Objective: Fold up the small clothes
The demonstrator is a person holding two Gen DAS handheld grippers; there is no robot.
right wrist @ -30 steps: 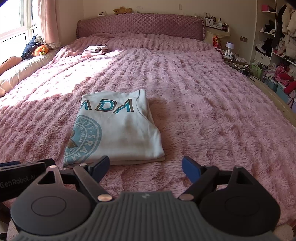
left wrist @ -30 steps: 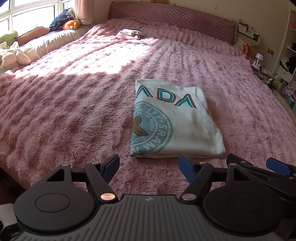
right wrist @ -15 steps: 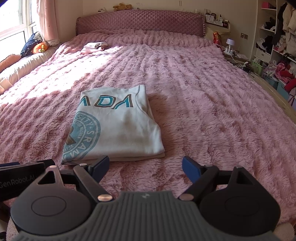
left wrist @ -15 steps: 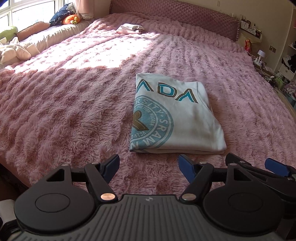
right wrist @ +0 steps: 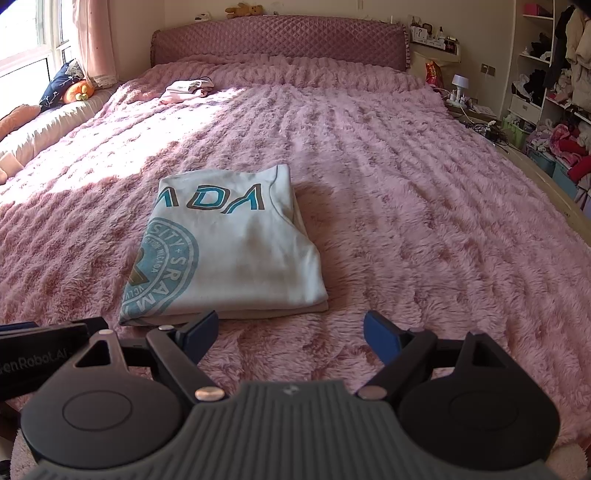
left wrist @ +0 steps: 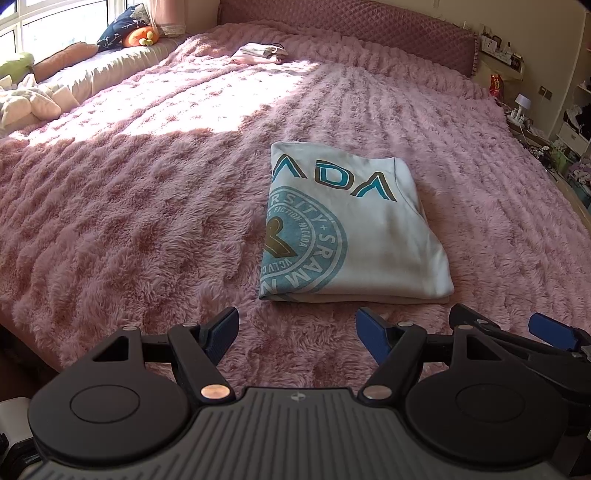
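A pale blue T-shirt [left wrist: 354,229] [right wrist: 229,251] with teal lettering and a round emblem lies folded into a neat rectangle on the pink fluffy bedspread [left wrist: 147,184] [right wrist: 424,221]. My left gripper [left wrist: 297,332] is open and empty, hovering just short of the shirt's near edge. My right gripper [right wrist: 290,330] is open and empty too, near the shirt's near right corner. The right gripper's blue-tipped fingers [left wrist: 550,332] show at the lower right of the left wrist view. Part of the left gripper's body [right wrist: 40,347] shows at the lower left of the right wrist view.
A small pile of folded pink and white clothes [left wrist: 260,53] [right wrist: 186,90] sits far back near the quilted headboard [right wrist: 277,40]. Cushions and soft toys [left wrist: 125,31] line the window seat on the left. Shelves and clutter [right wrist: 554,110] stand beyond the bed's right edge.
Both grippers have shifted slightly, so the folded shirt sits a little differently in each view. The shirt itself has not moved, and both grippers stay open.
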